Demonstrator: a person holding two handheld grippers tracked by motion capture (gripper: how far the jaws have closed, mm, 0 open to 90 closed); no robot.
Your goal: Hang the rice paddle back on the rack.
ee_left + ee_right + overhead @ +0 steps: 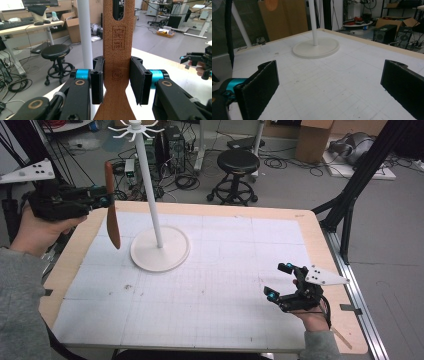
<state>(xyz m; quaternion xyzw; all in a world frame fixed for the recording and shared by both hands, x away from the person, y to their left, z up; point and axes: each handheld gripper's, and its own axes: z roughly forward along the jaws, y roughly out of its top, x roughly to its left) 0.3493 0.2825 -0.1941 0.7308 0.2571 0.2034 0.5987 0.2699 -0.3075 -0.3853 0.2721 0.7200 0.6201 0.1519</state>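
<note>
While it hangs upright above the table's (320, 237) far left corner, the wooden spatula (117, 50), stamped "SINCE 1983" below a long slot, is clamped at its flat neck by the left gripper (117, 80). Beside it stands a white stand (160, 249) on a round base. Near the right edge, the right gripper (281, 280) gapes wide, holding nothing.

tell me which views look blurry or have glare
High view: even light, sharp, no glare. Left gripper view: the brown wooden spatula with its stamped logo is crisp, the room behind softer. Right gripper view: near black pads are soft, and an orange flare sits at the top left.
</note>
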